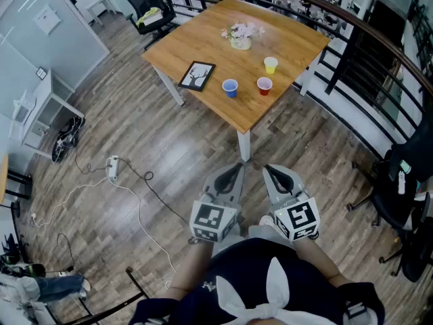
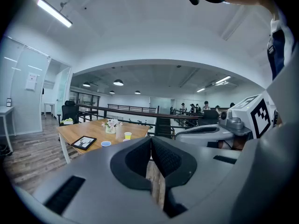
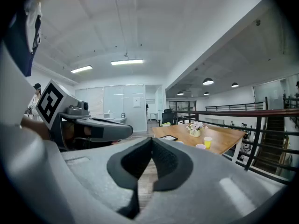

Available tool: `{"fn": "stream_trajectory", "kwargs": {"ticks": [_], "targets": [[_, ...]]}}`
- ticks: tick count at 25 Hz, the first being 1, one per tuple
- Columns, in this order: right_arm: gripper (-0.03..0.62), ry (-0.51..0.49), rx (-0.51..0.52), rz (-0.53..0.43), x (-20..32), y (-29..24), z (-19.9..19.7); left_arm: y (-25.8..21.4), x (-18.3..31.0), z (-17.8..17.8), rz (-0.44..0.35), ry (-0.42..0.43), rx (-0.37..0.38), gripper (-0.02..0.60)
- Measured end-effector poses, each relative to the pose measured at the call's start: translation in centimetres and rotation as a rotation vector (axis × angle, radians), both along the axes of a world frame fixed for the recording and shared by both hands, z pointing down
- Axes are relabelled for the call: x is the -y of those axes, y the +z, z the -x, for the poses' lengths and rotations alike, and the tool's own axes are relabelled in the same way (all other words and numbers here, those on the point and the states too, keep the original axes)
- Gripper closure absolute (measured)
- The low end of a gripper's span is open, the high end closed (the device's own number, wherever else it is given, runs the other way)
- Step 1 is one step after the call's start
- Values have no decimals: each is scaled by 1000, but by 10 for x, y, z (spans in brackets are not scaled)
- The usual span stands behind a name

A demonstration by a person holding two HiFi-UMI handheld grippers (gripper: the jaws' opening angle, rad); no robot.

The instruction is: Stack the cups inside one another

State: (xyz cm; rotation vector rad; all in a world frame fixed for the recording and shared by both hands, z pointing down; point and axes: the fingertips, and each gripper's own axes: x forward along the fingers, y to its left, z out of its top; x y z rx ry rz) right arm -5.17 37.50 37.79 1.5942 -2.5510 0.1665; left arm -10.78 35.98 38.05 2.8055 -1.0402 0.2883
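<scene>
Three small plastic cups stand apart from one another, none nested, on the square light-wood table. The blue cup and the red cup sit side by side close to the corner of the table nearest me, the blue one by the edge that runs off to the left and the red one by the edge that runs off to the right. The yellow cup is just behind the red one, further in from that right-hand edge. A black-framed picture lies flat by the left-hand edge, near the blue cup. A pale pot of pink and white flowers stands further in, toward the far side of the table.

I am well back from the table, over the grey wood-plank floor. My left gripper and my right gripper are side by side close to my body, both aimed toward the near corner. Each has its dark pads pressed together with nothing between them.

A white power strip with its trailing cable lies on the floor to my left, and a black metal railing runs past the table's far and right sides.
</scene>
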Motion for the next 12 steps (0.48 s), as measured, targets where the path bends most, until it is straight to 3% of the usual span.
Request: {"fn": "stream_trajectory", "kwargs": {"ticks": [12], "targets": [[595, -19, -10, 50, -8, 16, -42, 14, -9, -40, 22, -44, -11, 561]]}}
